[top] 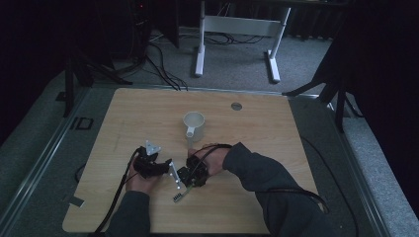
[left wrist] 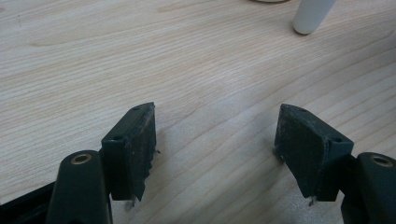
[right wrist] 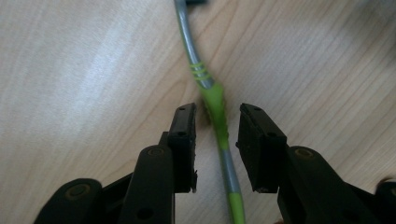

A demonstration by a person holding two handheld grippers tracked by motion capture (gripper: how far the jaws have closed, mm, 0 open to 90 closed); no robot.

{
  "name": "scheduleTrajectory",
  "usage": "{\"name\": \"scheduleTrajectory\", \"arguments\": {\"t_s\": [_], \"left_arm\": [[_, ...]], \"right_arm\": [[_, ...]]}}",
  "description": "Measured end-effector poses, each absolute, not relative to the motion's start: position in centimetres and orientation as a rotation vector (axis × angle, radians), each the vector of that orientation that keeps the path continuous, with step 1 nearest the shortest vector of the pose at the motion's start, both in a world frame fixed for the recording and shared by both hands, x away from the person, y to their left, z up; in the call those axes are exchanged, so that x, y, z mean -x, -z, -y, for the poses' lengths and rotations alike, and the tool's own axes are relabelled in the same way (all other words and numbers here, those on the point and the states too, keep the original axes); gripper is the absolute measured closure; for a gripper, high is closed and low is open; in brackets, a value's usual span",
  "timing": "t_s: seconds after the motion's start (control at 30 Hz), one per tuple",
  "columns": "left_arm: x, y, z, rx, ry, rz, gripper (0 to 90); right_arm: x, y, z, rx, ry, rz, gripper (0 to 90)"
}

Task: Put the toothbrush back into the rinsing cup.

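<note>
green and grey, a toothbrush [right wrist: 215, 109] lay flat on the pale wood surface [top: 276, 143], near the front edge at about 6 o'clock from the white mug [top: 193, 126]. in the right gripper view its long axis ran from 12 o'clock down to 6 o'clock, with a slight bend where three green rings met the thick green grip. in the high view it slanted from 1 o'clock to 7 o'clock, with what looked like the bristle head at the 7 o'clock end, though that end was too small to be sure of.

the right tool [right wrist: 215, 123] had its jaws parted on either side of the green grip, close to it but not pressing, so it was released and not yet grasping. the step in hand looked like picking the brush up. to do it well, the jaws should stay square across the handle, settle low until they nearly meet the wood, and close on the thick green part, not on the thin grey neck, which would slip or twist.

the left tool [left wrist: 215, 140] hung at 9 o'clock of the right one, jaws wide apart over bare wood, holding nothing.
</note>
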State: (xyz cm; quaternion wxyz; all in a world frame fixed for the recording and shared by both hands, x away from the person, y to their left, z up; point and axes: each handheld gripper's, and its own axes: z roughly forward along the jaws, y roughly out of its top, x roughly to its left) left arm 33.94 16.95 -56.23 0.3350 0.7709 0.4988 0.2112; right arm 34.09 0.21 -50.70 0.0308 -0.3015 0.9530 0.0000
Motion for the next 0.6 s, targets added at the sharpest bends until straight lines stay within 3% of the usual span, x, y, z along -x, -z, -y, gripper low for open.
{"name": "scheduleTrajectory", "arguments": {"t_s": [0.6], "left_arm": [[-33.8, 56.2, -17.0, -2.012, -0.549, -1.298, 30.1]], "right_arm": [[-34.6, 51.9, -0.9, 0.983, 0.071, -2.961, 68.2]]}}
